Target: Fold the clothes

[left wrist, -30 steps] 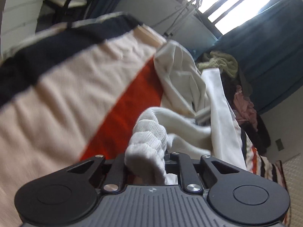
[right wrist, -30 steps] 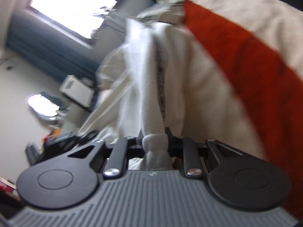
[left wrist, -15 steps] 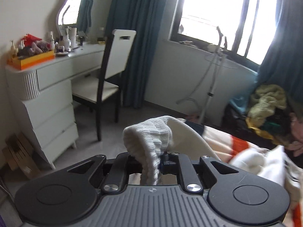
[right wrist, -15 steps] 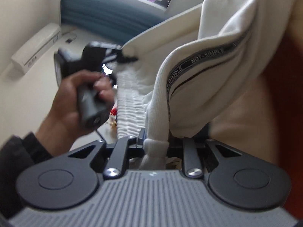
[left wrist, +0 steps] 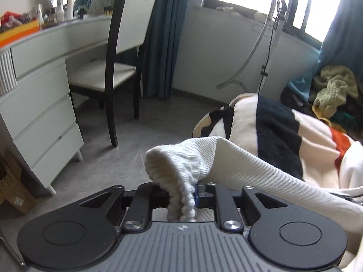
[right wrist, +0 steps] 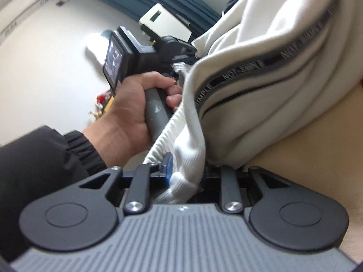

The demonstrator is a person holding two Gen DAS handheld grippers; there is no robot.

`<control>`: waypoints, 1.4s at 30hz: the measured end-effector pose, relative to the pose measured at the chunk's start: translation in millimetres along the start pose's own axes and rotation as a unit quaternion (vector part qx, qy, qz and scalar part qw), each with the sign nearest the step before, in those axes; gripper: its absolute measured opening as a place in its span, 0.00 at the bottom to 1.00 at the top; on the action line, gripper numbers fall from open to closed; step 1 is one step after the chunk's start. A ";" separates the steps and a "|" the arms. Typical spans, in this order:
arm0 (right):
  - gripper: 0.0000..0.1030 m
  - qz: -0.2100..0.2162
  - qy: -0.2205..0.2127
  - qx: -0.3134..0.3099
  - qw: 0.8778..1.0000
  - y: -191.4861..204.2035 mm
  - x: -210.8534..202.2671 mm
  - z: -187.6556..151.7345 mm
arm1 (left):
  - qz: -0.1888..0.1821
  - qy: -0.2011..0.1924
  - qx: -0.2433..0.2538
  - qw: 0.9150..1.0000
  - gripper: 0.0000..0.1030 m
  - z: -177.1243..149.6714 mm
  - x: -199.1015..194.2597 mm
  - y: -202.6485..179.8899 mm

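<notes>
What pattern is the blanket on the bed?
Broad cream, navy and orange-red stripes on the blanket; clearest in left wrist view.

Home bedroom, striped bedspread (left wrist: 279, 133), dressing table (left wrist: 40, 90), chair (left wrist: 127, 45), curtains (left wrist: 163, 34)

Black left gripper (left wrist: 181, 195) linkages, silver screws, ribbed grey body; bare hand (right wrist: 136, 113), black cuffed sleeve (right wrist: 45, 158)

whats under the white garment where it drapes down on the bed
In the left wrist view the white garment, pinched by the left gripper, lies over a striped blanket with cream, dark and orange bands. Whatever the blanket covers beneath the garment is hidden.
</notes>
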State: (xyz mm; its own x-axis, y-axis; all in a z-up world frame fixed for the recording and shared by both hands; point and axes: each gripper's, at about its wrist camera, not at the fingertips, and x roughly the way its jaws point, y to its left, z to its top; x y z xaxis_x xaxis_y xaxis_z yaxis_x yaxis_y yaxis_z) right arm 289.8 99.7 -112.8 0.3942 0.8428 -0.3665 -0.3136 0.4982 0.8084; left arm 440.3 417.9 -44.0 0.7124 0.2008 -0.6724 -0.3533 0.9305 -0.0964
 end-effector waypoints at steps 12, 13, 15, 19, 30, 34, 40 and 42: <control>1.00 0.017 0.071 0.036 0.997 34.5 -62.6 -10.4 | 0.021 -0.100 0.010 0.995 0.77 -10.1 -187.7 -21.1; 1.00 0.008 0.063 0.016 0.998 41.4 -76.2 -12.5 | 0.013 -0.105 0.005 0.994 0.77 -15.1 -206.8 -24.8; 1.00 -0.010 0.046 -0.025 0.999 55.1 -103.4 -16.8 | -0.005 -0.115 0.002 0.993 0.77 -27.1 -244.1 -34.6; 1.00 -0.045 -0.001 -0.102 0.994 80.5 -166.6 -23.5 | -0.023 -0.134 0.024 0.990 0.78 -55.6 -304.6 -54.6; 1.00 -0.131 -0.207 -0.256 0.935 102.9 -333.3 -60.2 | -0.045 -0.167 0.029 0.984 0.81 -170.3 -422.0 -129.2; 1.00 -0.171 -0.265 -0.283 0.906 93.4 -373.6 -68.8 | -0.055 -0.182 0.027 0.981 0.81 -222.2 -440.2 -164.7; 1.00 -0.219 -0.330 -0.335 0.855 65.1 -411.6 -71.5 | -0.079 -0.190 0.033 0.978 0.81 -289.3 -458.9 -224.7; 1.00 -0.231 -0.331 -0.336 0.851 48.0 -416.0 -70.5 | -0.090 -0.199 0.054 0.974 0.82 -308.5 -461.4 -244.4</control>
State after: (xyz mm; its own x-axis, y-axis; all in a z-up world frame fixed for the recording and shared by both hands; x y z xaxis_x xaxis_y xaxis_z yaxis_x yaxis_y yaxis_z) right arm 49.9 -212.6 45.9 0.9400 0.3368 -0.0544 -0.3286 0.9366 0.1214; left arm 10.8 3.4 63.4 0.9432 0.1145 -0.3120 -0.1508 0.9840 -0.0947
